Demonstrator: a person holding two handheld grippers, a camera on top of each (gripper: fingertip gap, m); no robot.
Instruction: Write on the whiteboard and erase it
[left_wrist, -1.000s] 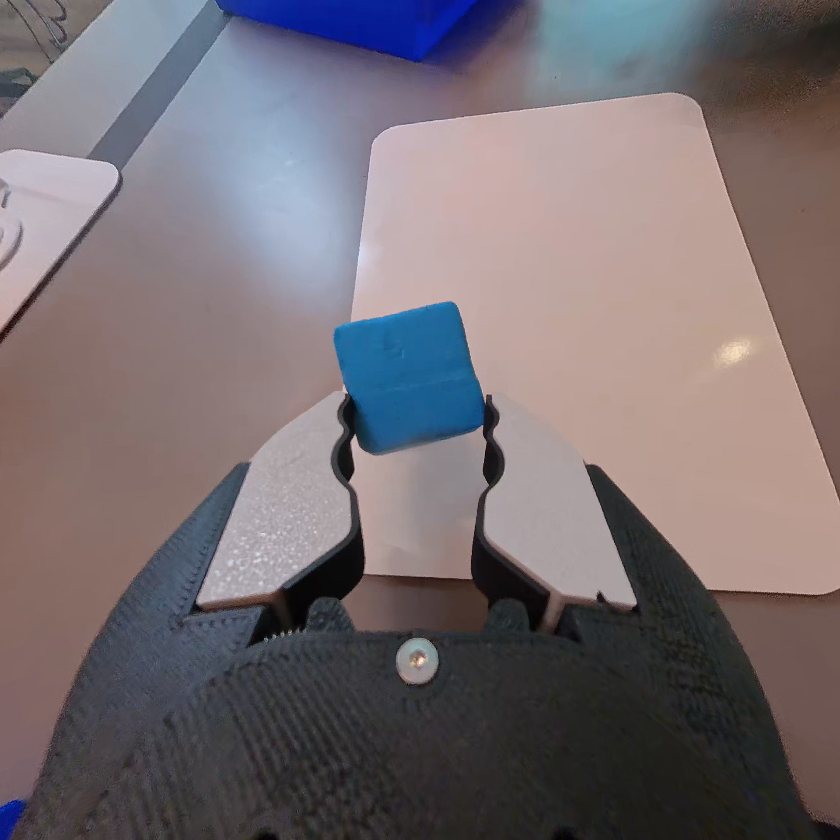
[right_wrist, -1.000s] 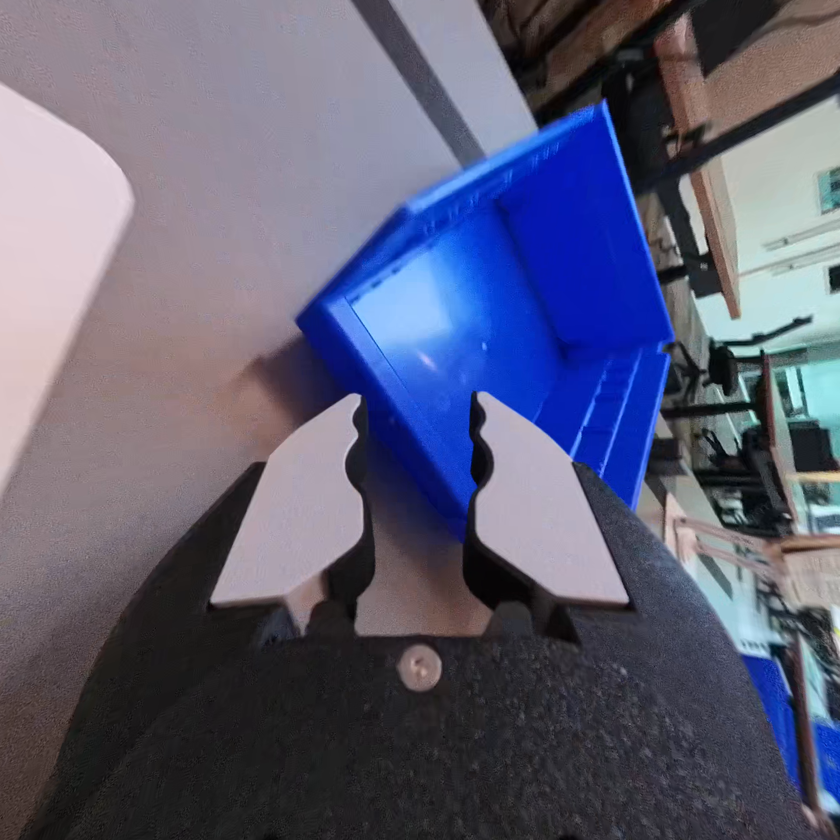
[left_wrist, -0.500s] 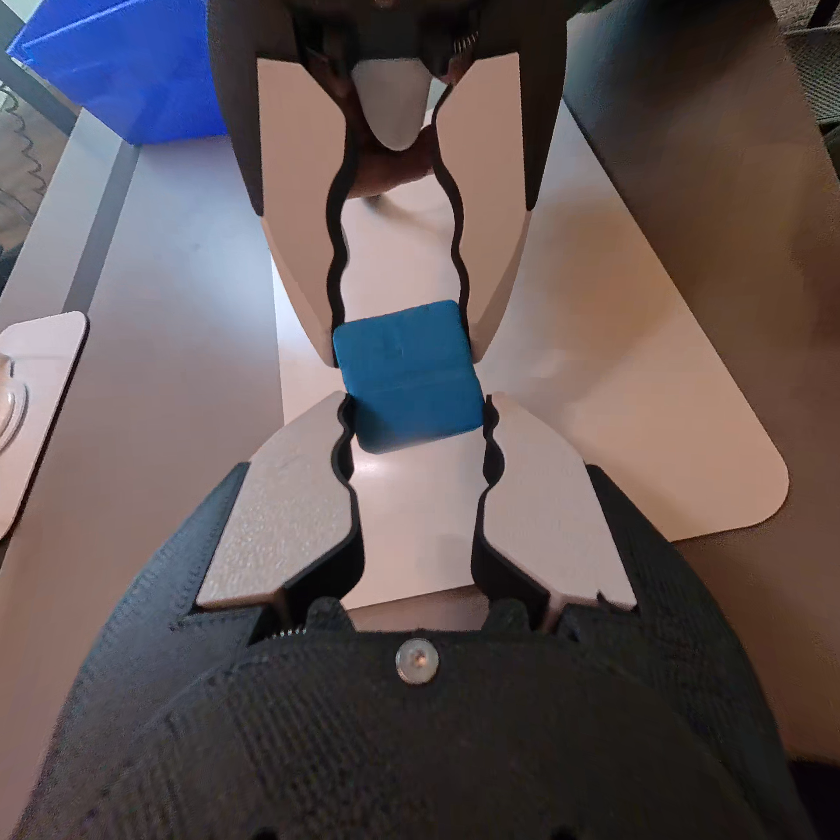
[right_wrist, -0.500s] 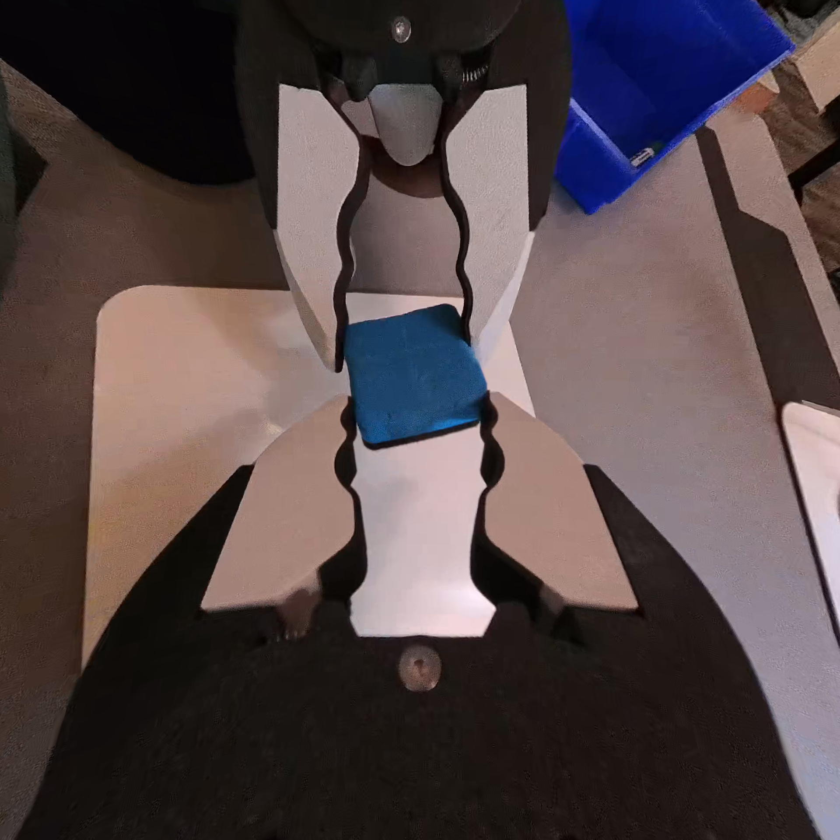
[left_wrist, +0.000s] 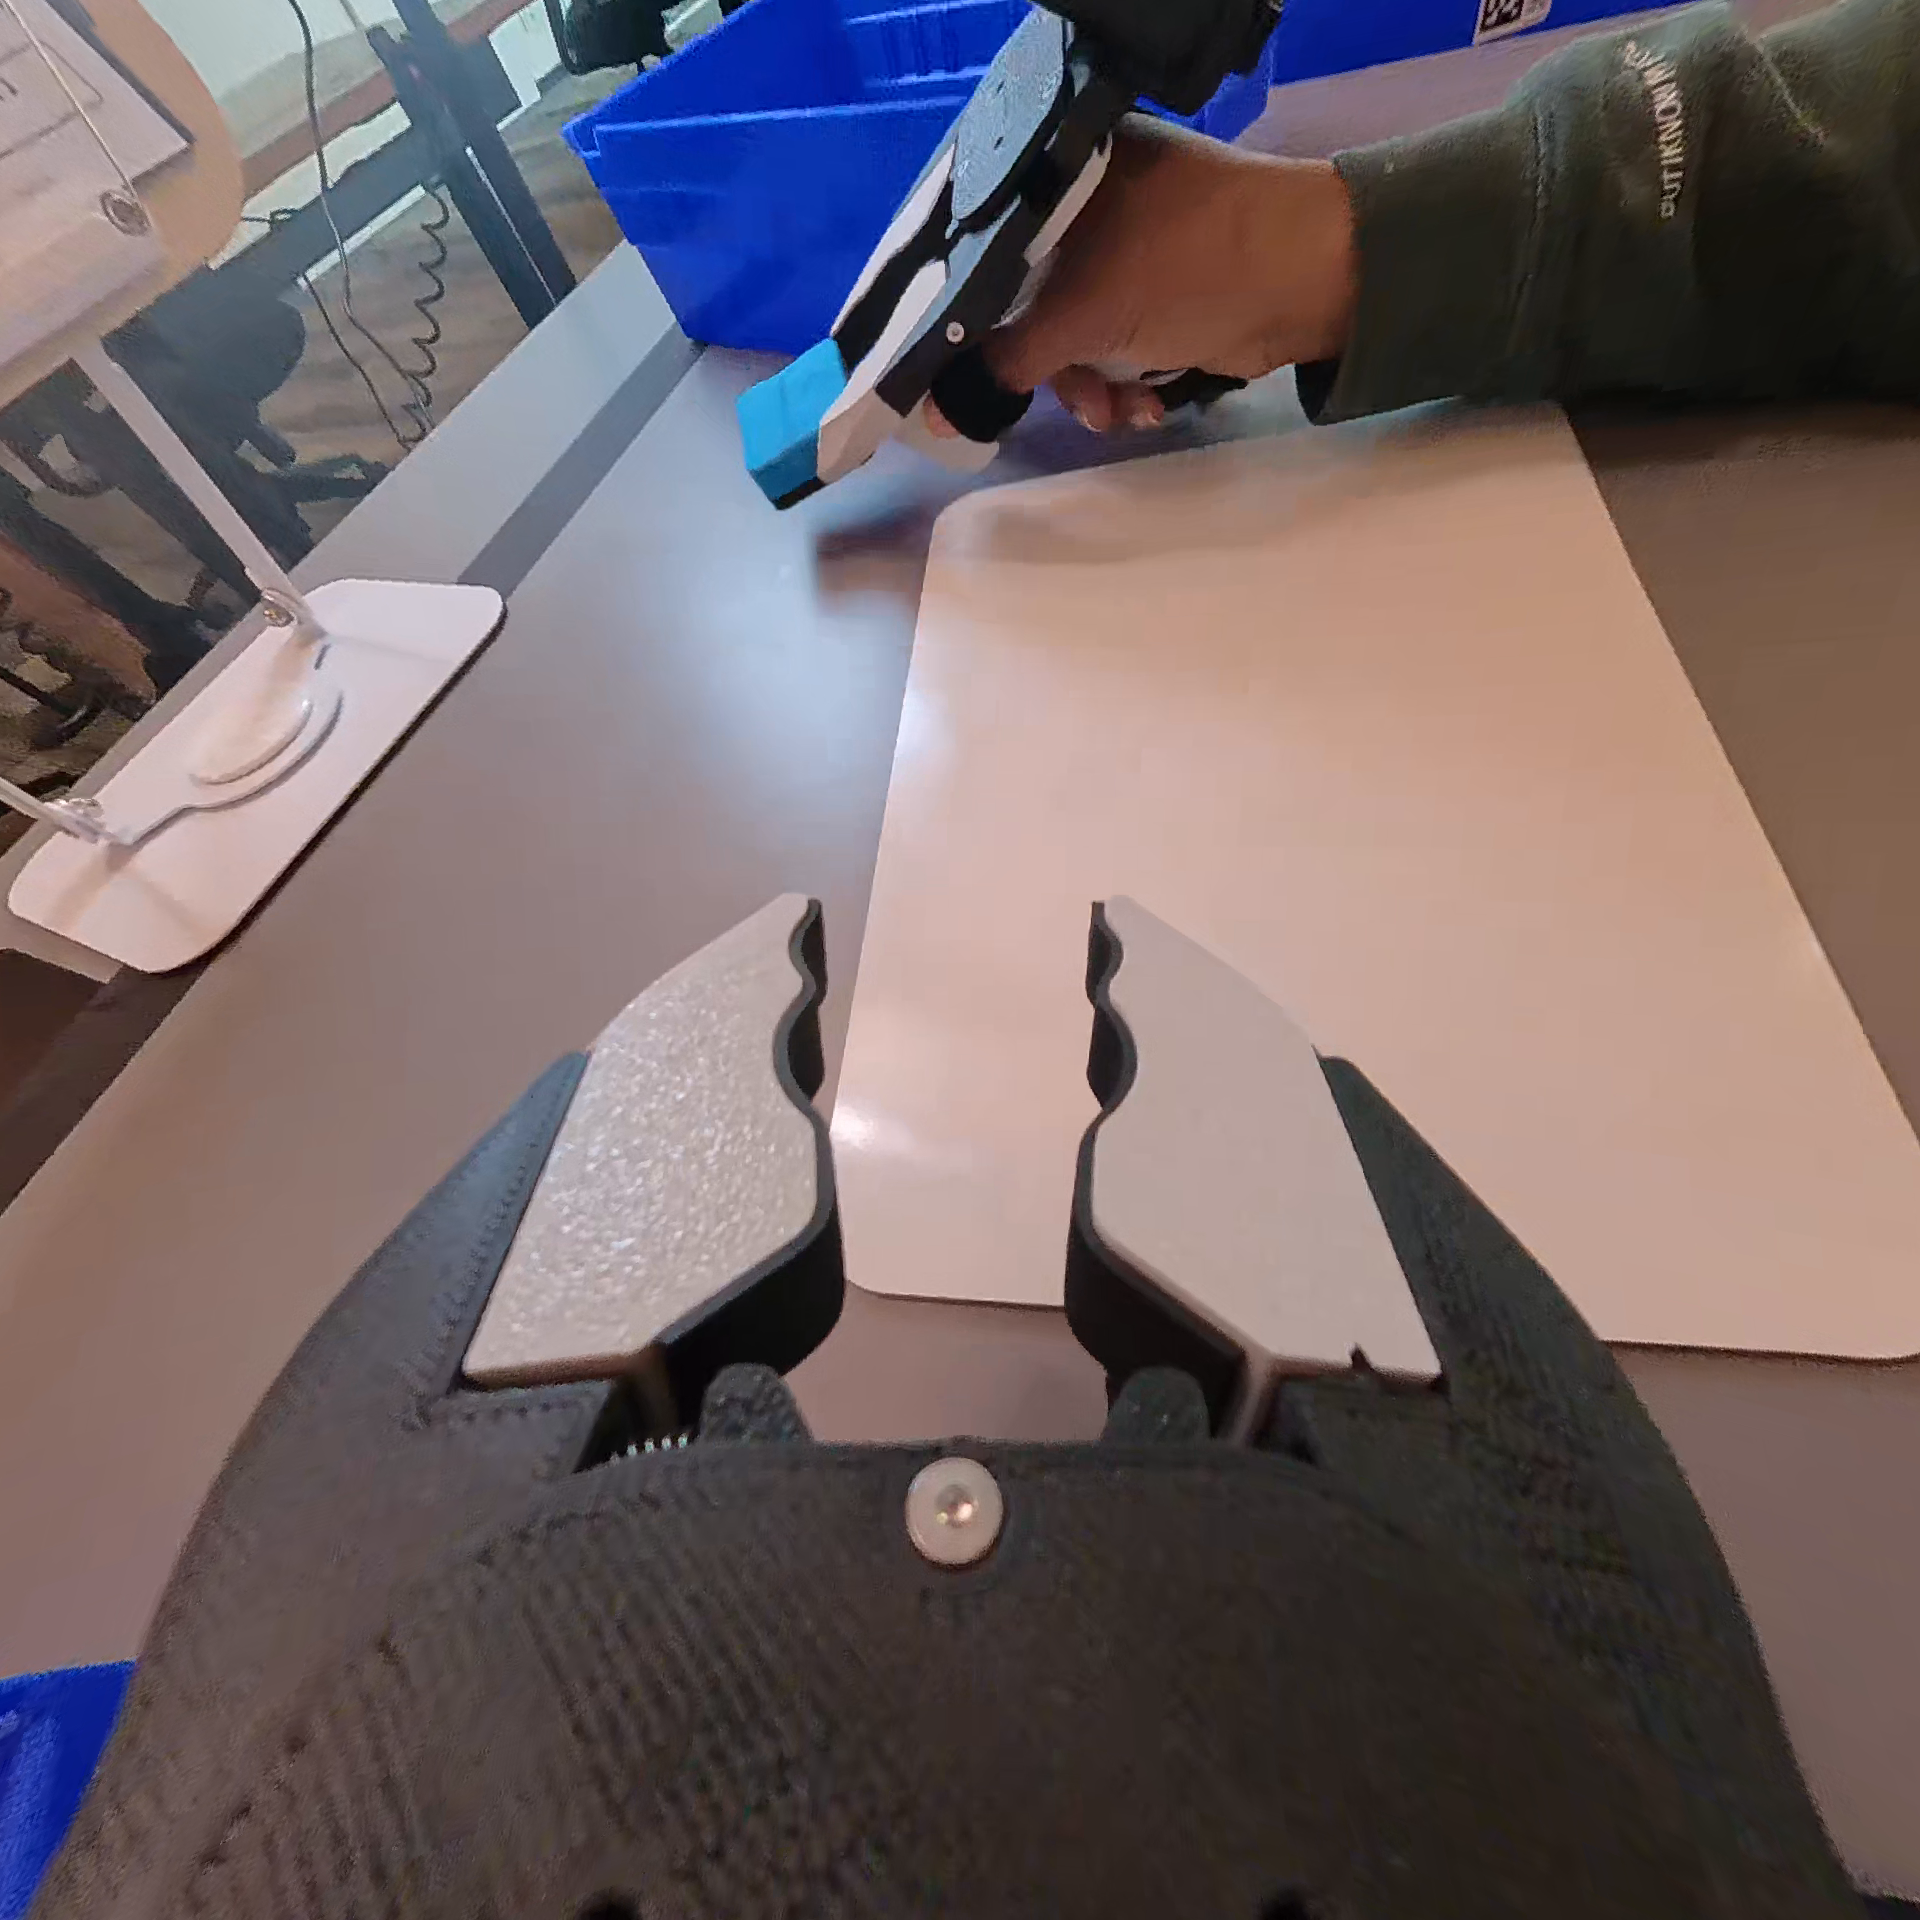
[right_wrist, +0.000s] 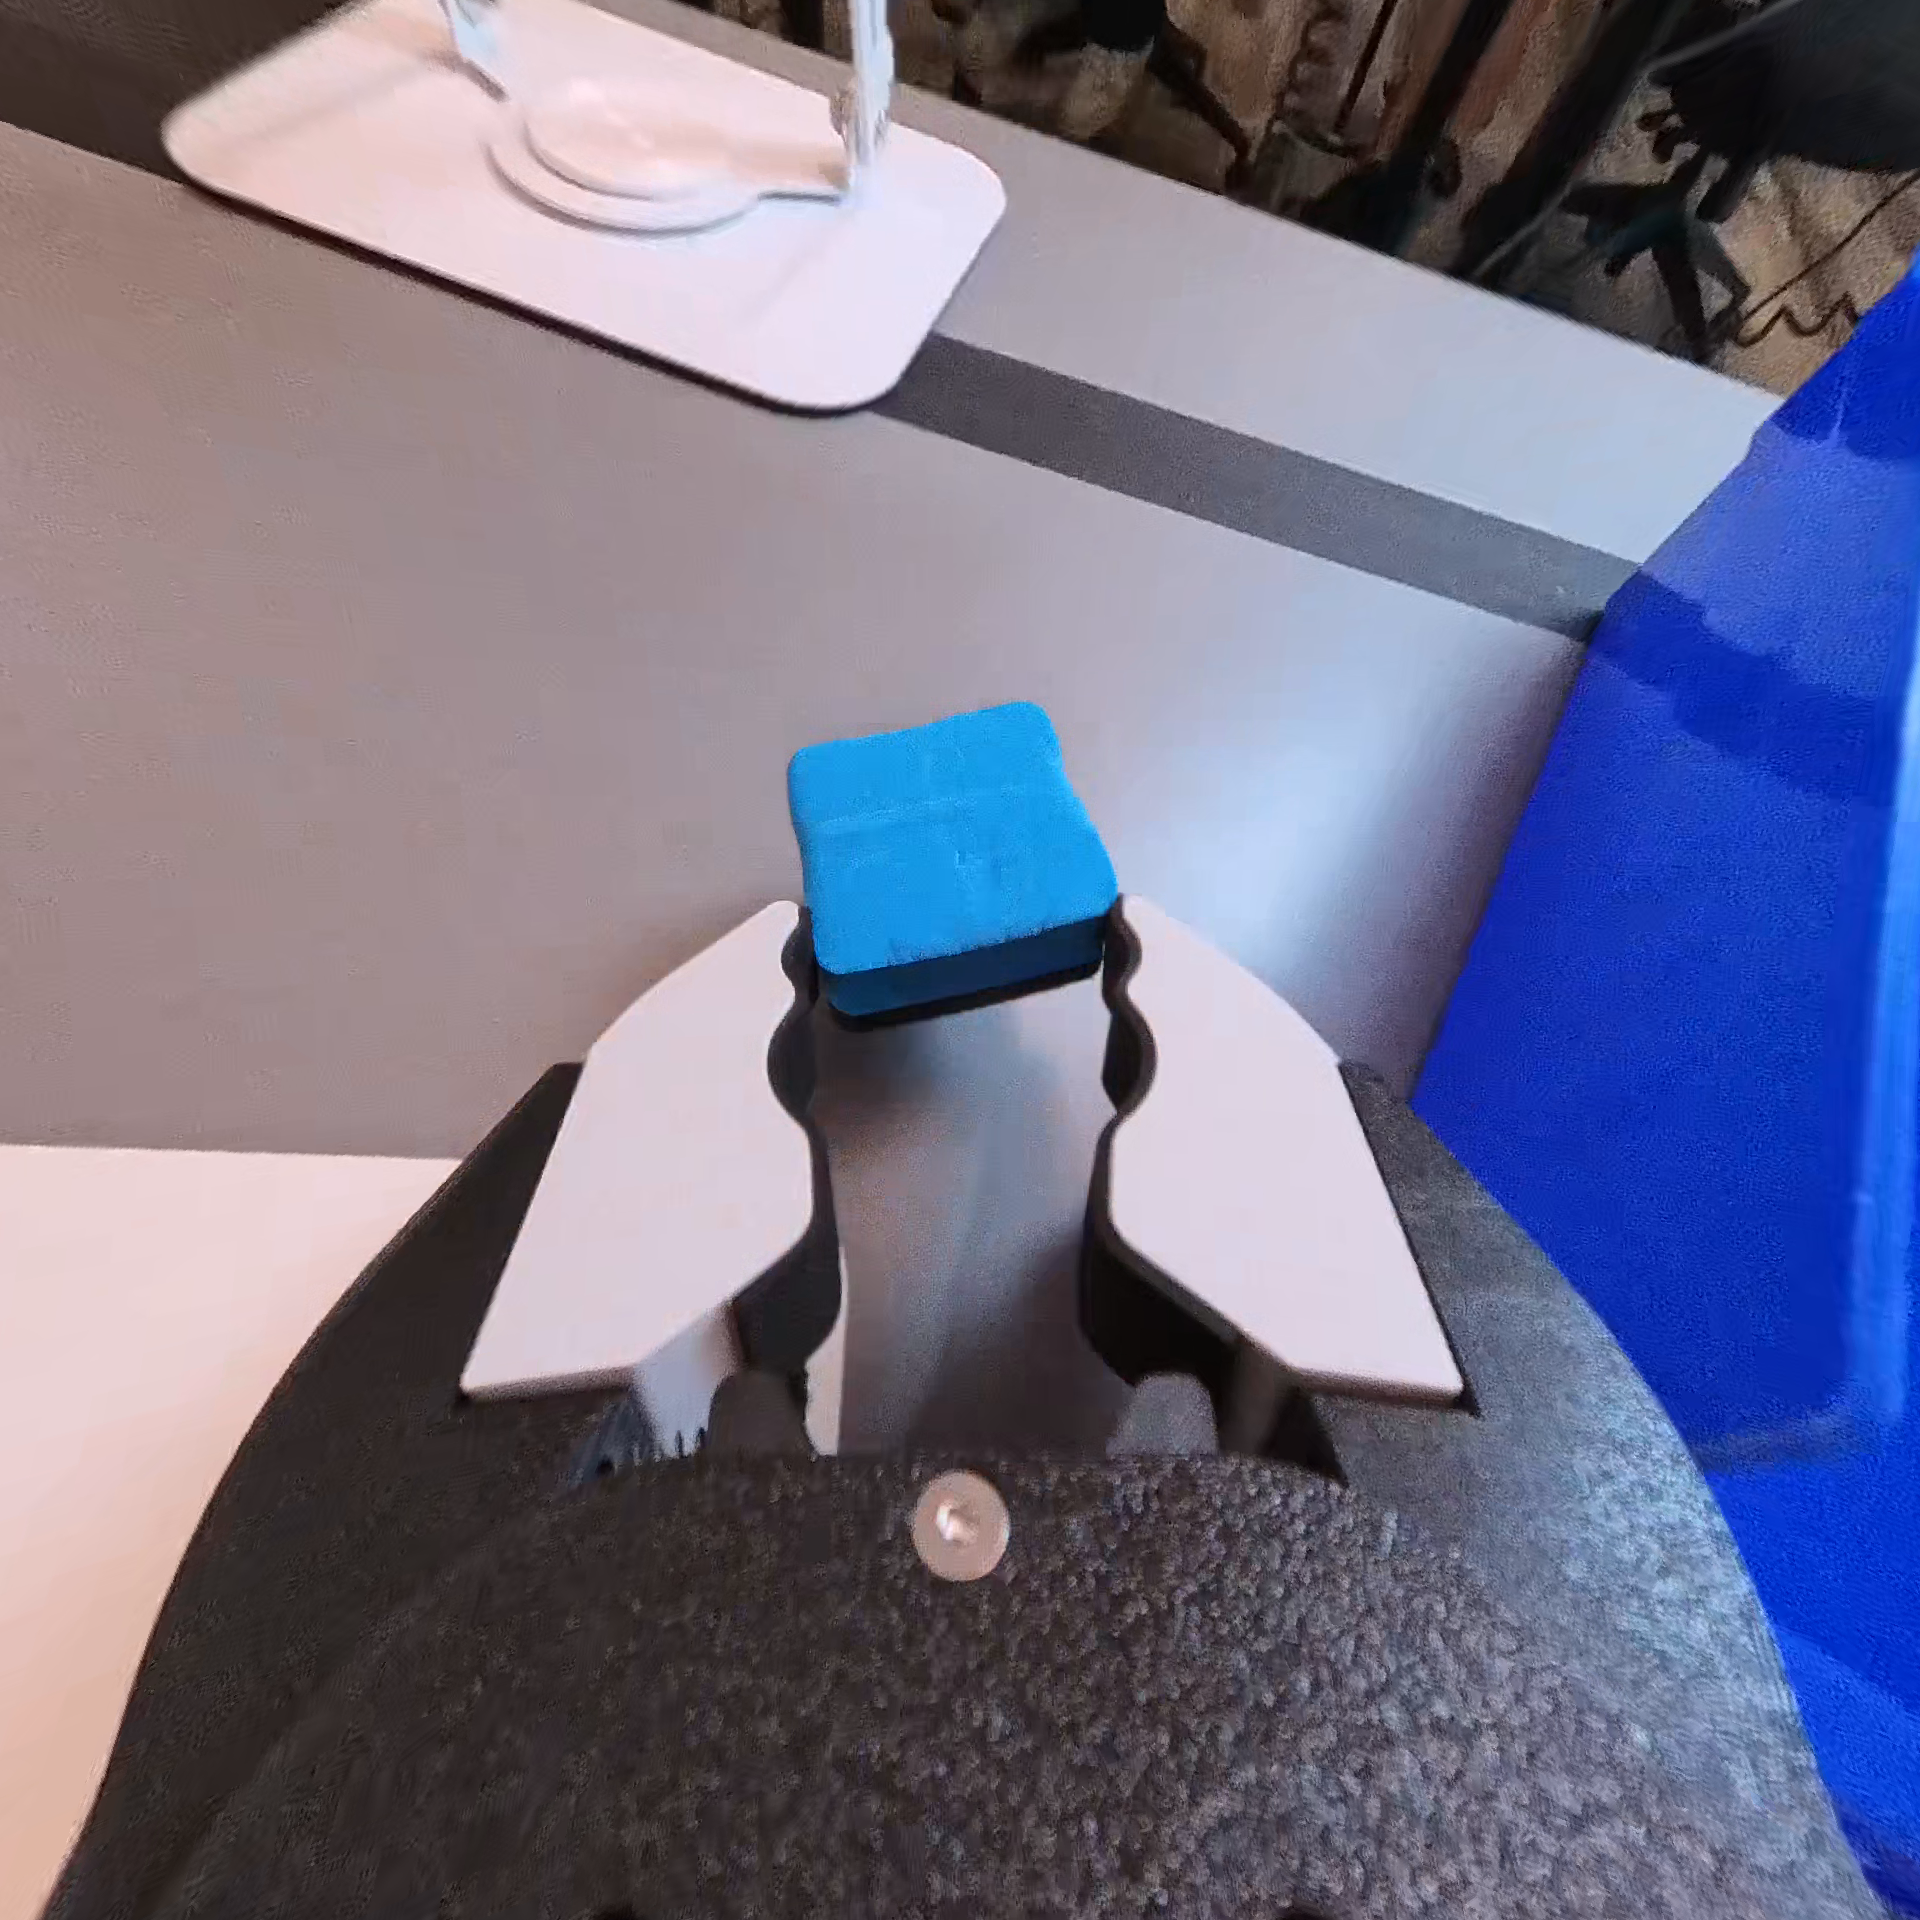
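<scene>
Your right hand-held gripper (right_wrist: 956, 920) is clamped on the blue eraser (right_wrist: 940, 842): both fingertips press against its sides, and most of the block juts out beyond them. In the right wrist view the eraser hangs over bare table (right_wrist: 416, 644), with the blue bin (right_wrist: 1714, 935) just to its right and a white stand base (right_wrist: 623, 187) farther off. In the left wrist view you see the same gripper from the side, held in your hand (left_wrist: 1174, 281), tilted down toward the table, the eraser in the air near the far left corner of the whiteboard (left_wrist: 1351, 831) and close to the bin. Your left hand-held gripper (left_wrist: 956, 914) stands wide open and holds nothing; the gap between its fingers (left_wrist: 707, 1091) shows only whiteboard and table. It hovers over the whiteboard's near left edge, the left finger over the table, the right finger over the board. The whiteboard lies flat on the table and its visible surface is unmarked.
</scene>
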